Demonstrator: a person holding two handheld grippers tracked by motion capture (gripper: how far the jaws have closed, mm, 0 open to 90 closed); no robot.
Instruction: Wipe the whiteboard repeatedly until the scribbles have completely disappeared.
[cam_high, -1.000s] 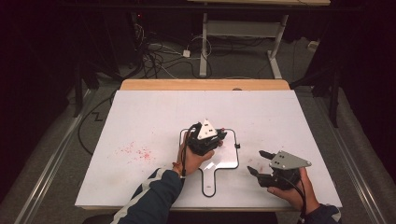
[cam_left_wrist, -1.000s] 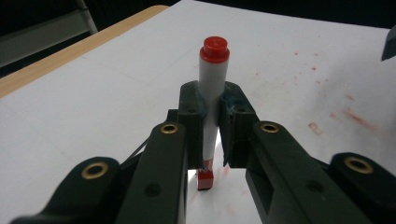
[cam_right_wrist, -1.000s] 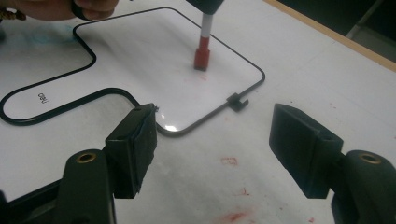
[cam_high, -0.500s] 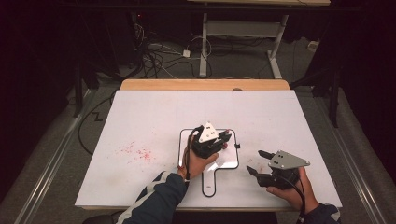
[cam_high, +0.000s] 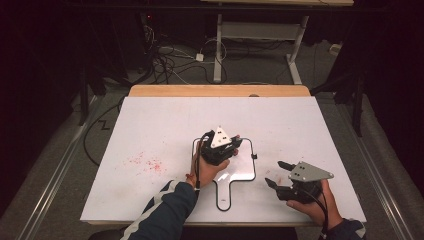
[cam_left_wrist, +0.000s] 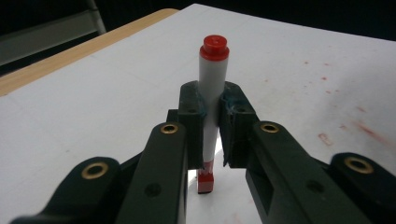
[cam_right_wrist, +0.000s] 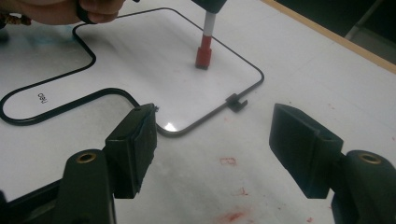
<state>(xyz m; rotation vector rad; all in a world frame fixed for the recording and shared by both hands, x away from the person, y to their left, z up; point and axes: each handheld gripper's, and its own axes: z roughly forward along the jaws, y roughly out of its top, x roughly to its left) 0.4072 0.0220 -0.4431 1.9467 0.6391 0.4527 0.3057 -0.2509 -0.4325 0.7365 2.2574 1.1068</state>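
Observation:
My left gripper (cam_high: 222, 147) (cam_left_wrist: 212, 100) is shut on a white marker (cam_left_wrist: 210, 93) with red ends and holds it upright. The marker's lower red end (cam_right_wrist: 204, 56) stands on a small white board (cam_high: 242, 172) (cam_right_wrist: 140, 60) that has a black rim and a handle pointing toward the person. The marker's tip is hidden under the gripper in the high view. To the right of the board, my right gripper (cam_high: 275, 173) (cam_right_wrist: 212, 144) sits low over the table. Its jaws stand wide apart and hold nothing.
The big white tabletop (cam_high: 165, 125) carries red smudges (cam_high: 145, 162) at the left and more red specks (cam_right_wrist: 231, 215) near my right gripper. A small black clip (cam_right_wrist: 236, 101) sticks out from the board's rim. A wooden strip (cam_high: 220, 90) edges the far side.
My left gripper has shifted slightly over the small board with the marker still in it. The right gripper has kept still.

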